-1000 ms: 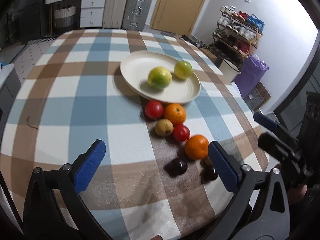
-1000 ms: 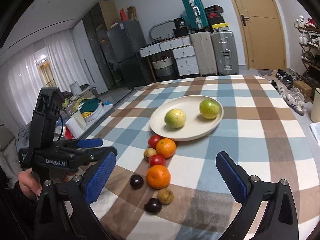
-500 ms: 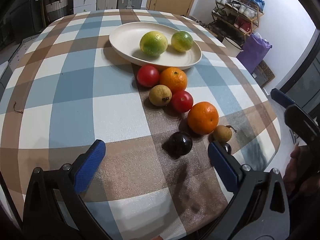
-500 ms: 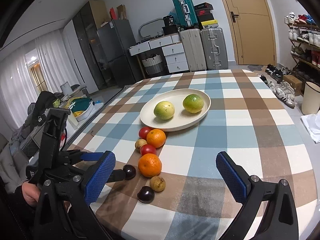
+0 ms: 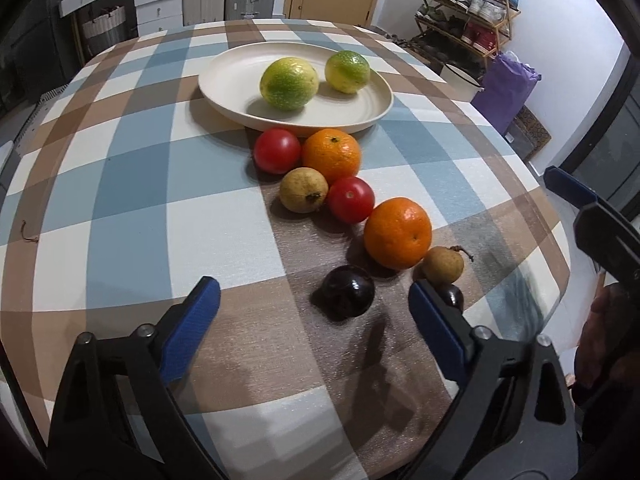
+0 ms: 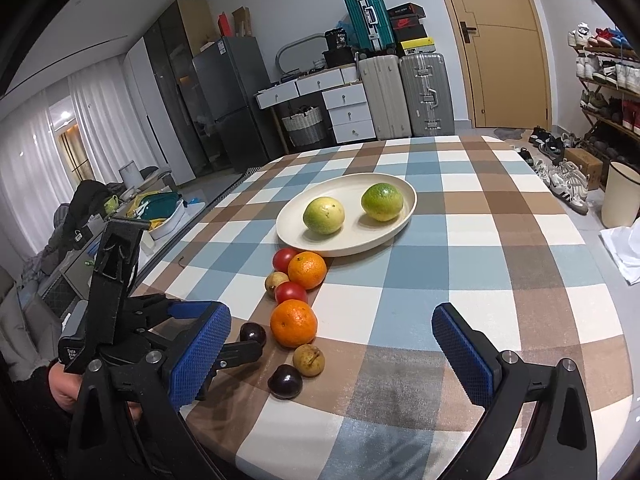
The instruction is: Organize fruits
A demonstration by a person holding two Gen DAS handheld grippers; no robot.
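A cream plate (image 5: 372, 114) (image 6: 410, 210) holds two green-yellow citrus fruits (image 5: 289, 83) (image 6: 324, 215). Below it on the checked cloth lie two tomatoes (image 5: 277, 150), two oranges (image 5: 398, 233) (image 6: 294, 323), two small tan fruits (image 5: 303, 196) and two dark plums (image 5: 348, 297) (image 6: 285, 381). My left gripper (image 5: 314, 316) is open, low over the table, with the nearer plum just ahead between its fingers. My right gripper (image 6: 332, 356) is open and empty, above the near table edge, right of the fruit row.
The left gripper also shows in the right wrist view (image 6: 176, 320) beside the plums; the right gripper shows at the right edge of the left wrist view (image 5: 592, 216). Suitcases (image 6: 404, 96), drawers and a shoe rack (image 5: 468, 4) stand beyond the table.
My left gripper has moved forward and down toward the fruit row; the dark plum now lies close ahead of its fingers. The right gripper has risen slightly, staying open.
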